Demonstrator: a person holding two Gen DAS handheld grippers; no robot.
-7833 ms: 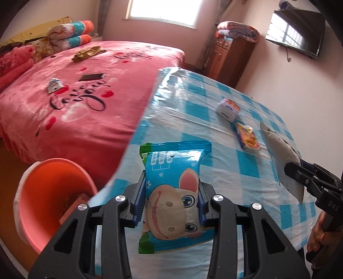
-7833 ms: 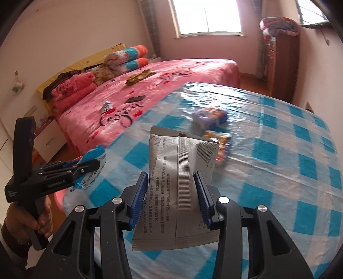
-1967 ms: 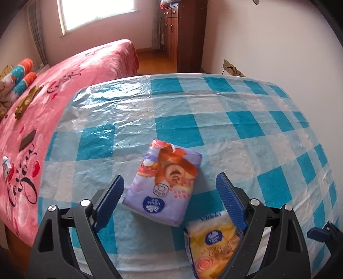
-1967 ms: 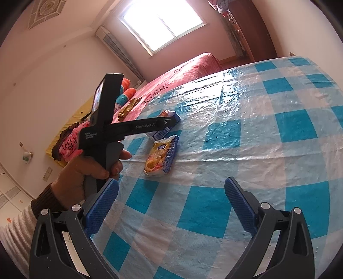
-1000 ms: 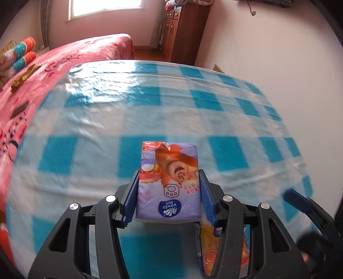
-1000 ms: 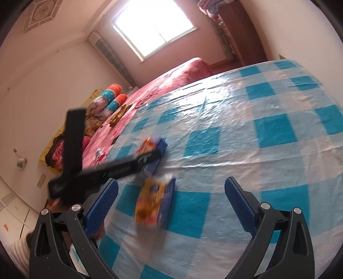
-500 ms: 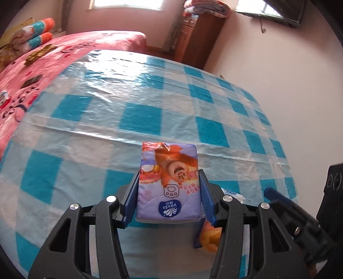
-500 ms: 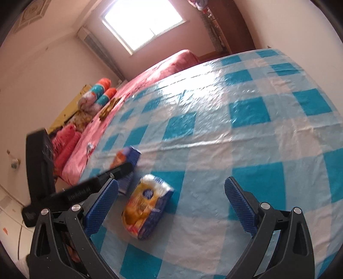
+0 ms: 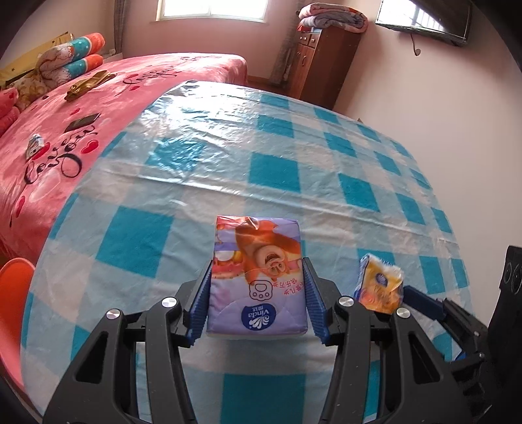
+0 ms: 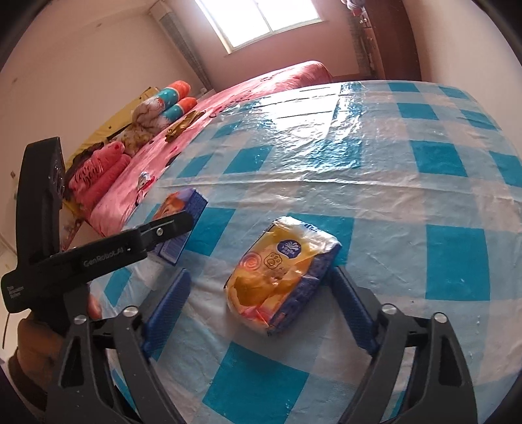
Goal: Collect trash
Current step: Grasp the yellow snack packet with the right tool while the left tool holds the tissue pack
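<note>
We note a bed (image 9: 114,98) with a pink printed cover filling the left of the left wrist view, and beside it the table (image 9: 277,169), covered by a blue-and-white checked cloth under clear plastic film. A dark wooden cabinet (image 9: 321,62) stands against the far wall with folded bedding on top, and a wall-mounted screen (image 9: 424,14) shows at upper right. An orange bin (image 9: 13,293) sits low at the left edge, beside the table; only part of its rim is visible. Rolled orange-and-teal bolsters (image 10: 169,101) lie at the head of the bed. The left gripper (image 9: 257,306) is clamped on the purple tissue pack (image 9: 257,277), its blue pads pressed against both long sides; we see the pack held above the cloth near the table's bed-side edge. The right gripper (image 10: 257,306) is spread wide, pads on either side of the yellow tissue pack (image 10: 280,270) without touching it. That pack lies flat on the cloth, between the fingers and angled to them. In the right wrist view the purple pack (image 10: 179,225) appears left of the yellow one, near but apart. Small items rest on the bed cover: a dark phone (image 9: 81,122) and a small white packet (image 9: 34,145).
</note>
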